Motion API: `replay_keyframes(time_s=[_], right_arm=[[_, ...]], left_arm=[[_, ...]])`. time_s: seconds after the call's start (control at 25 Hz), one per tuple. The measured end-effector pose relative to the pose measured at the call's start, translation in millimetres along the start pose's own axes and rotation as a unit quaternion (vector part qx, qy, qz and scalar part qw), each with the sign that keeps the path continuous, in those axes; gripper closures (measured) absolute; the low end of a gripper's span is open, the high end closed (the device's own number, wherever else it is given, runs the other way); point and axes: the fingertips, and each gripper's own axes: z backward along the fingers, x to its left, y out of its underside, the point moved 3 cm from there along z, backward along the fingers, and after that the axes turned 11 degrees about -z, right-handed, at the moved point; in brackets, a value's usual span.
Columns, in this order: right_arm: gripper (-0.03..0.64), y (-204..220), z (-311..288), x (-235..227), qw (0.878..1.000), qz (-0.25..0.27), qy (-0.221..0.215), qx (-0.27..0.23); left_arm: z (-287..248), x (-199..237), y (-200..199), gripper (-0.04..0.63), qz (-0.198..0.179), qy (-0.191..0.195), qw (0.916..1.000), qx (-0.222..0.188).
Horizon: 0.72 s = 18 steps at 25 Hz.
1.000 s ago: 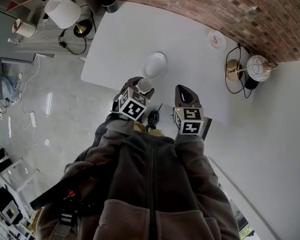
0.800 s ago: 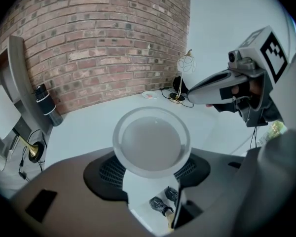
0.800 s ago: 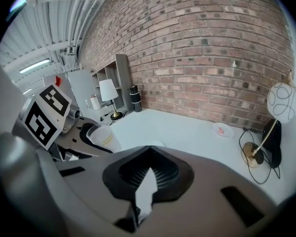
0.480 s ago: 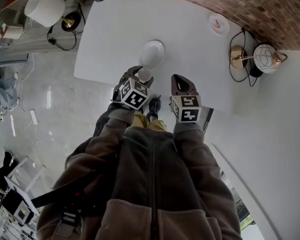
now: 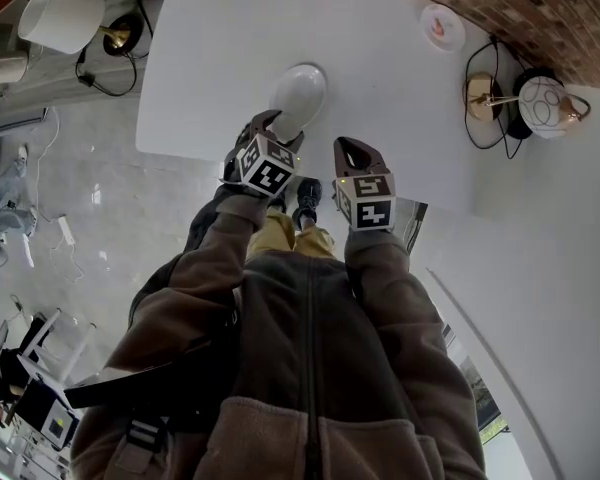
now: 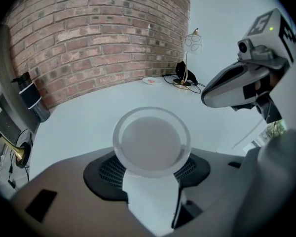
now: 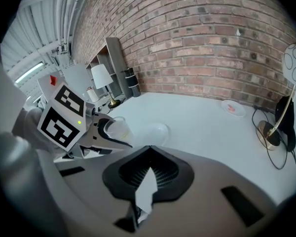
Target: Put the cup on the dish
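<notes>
Head view: the left gripper (image 5: 277, 133) is at the near edge of the white dish (image 5: 300, 88) on the table (image 5: 380, 88).

Left gripper view: its jaws squeeze a clear cup (image 6: 151, 141).

Right gripper view: the right gripper (image 7: 147, 171) is closed tight and holds nothing. The cup is held up beside the dish.

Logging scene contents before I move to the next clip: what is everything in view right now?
table: one, white, against the brick wall.
dish: one, white, on the table near its front edge.
cup: one, clear, off the table, near the dish.
small plate: one, white with pink, far side of the table.
globe lamp: one, white and brass, table's right end.
shade lamp: one, white shade, left of the table.
black cylinder: one, by the wall, far left.
left gripper: one, grey, shut on the cup.
right gripper: one, grey, shut, empty.
jacket: one, brown, the person's.
</notes>
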Motion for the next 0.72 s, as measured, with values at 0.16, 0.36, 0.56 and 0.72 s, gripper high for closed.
replay_keyframes(time_s=[0.16,0.36,0.56,0.72], right_arm=[[0.615,5,-7,-3,1.0,-0.004,0.004,0.008],[0.615,6,-12,-6,1.0,-0.008,0.006,0.011],[0.615,7,-15,-6,1.0,-0.013,0.005,0.016],[0.615,9,-15,-12,1.0,-0.017,0.012,0.017]], left_arm=[[-12,7,3,0.337,0.004,0.004,1.0,0.003],[-24,15,5,0.337,0.007,0.0,1.0,0.004],[-37,22,2,0.337,0.009,0.004,0.9999,0.004],[-48,27,-3,0.337,0.002,0.006,1.0,0.006]])
